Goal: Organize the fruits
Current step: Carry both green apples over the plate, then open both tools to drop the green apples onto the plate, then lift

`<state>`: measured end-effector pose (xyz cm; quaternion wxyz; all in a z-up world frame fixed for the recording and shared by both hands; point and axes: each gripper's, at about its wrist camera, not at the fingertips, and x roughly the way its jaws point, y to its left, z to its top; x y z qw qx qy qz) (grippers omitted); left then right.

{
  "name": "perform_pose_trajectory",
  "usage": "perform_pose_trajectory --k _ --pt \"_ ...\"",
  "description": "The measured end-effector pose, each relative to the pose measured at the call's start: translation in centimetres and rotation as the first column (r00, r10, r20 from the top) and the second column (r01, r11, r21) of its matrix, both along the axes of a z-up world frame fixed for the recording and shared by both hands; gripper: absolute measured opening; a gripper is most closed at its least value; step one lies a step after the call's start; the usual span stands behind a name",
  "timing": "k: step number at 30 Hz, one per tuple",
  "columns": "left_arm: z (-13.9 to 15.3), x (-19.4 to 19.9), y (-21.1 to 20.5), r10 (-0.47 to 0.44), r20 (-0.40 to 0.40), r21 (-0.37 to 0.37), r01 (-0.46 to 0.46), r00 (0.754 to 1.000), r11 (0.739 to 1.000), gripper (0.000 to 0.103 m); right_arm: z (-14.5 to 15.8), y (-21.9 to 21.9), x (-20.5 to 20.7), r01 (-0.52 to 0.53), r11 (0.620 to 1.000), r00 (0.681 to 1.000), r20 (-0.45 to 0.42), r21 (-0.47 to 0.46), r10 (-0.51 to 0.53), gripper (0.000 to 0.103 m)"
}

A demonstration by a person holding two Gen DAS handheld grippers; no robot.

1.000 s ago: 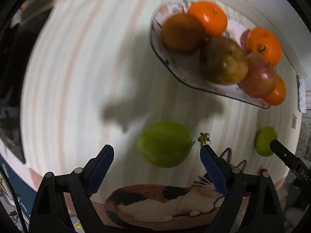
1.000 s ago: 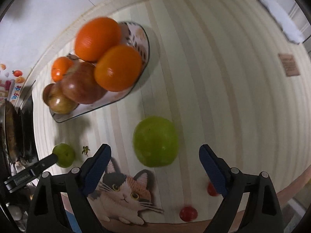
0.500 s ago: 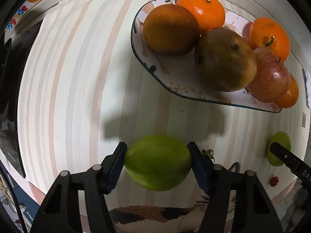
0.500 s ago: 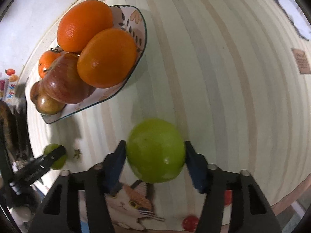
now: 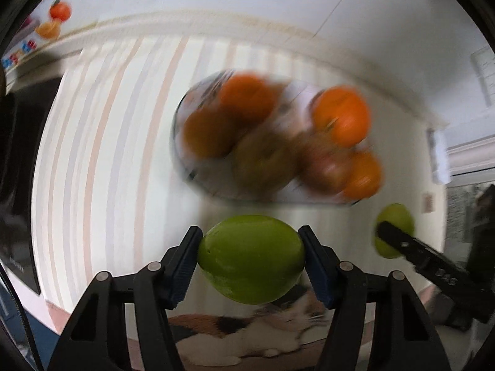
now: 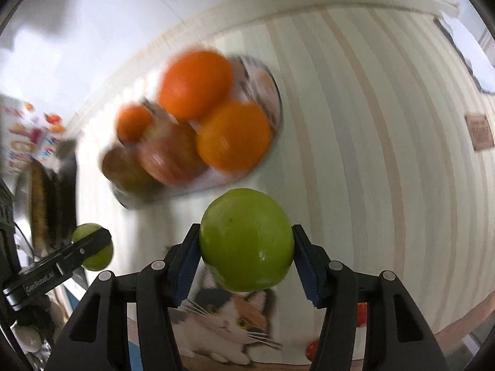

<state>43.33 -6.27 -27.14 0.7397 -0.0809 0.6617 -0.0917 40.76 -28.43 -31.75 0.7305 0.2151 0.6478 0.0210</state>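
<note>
1. Your left gripper (image 5: 251,259) is closed on a green fruit (image 5: 251,259); both blue pads press its sides, and the fruit sits level between the fingers.
2. Your right gripper (image 6: 246,258) also clamps a green apple (image 6: 246,239), one pad on each side. A small bright spot shows on its lower skin.
3. Both grippers point forward and down over the striped tablecloth (image 6: 371,142). In each view the held fruit appears lifted above the cloth, though the contact under it is hidden.
4. In the left view, the other gripper's finger comes in at the far right with its green fruit behind the tip; in the right view, the same happens at the far left.
5. Beyond each held fruit stands the fruit plate (image 5: 185,173), blurred by motion. It carries oranges (image 6: 196,85), a reddish apple (image 6: 170,154) and a brownish fruit (image 5: 263,160), heaped and touching.
6. Just below the grippers lies a cat picture (image 6: 229,318) on the cloth, and small red tomatoes (image 6: 311,351) rest near it at the lower right of the right view.
</note>
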Motion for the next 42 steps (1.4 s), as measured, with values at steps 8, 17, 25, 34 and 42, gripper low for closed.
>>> perform_pose_trajectory --k 8,17,25,34,42 --pt "0.8 11.7 -2.9 -0.062 0.021 -0.005 0.062 0.998 0.998 0.062 1.5 -2.8 8.1 0.001 1.000 0.998 0.066 -0.023 0.001 0.059" --pt "-4.5 15.6 -5.0 -0.097 -0.108 0.011 0.099 0.989 0.995 0.062 -1.5 -2.8 11.6 -0.046 0.998 0.998 0.042 -0.036 0.048 0.059" --pt "-5.4 15.2 -6.7 -0.135 -0.107 0.058 0.142 0.985 0.988 0.062 -2.1 -3.3 11.7 -0.074 0.997 0.996 0.050 -0.008 0.075 0.060" --pt "-5.8 15.3 -7.2 -0.114 -0.137 0.091 0.128 0.984 0.988 0.064 -2.9 -4.0 12.3 -0.080 0.995 0.996 0.042 0.053 0.078 0.061" --pt "-5.2 15.1 -7.2 -0.109 -0.128 0.079 0.120 0.986 0.990 0.068 -3.3 -4.6 12.2 -0.057 0.995 0.998 0.027 0.080 0.055 0.066"
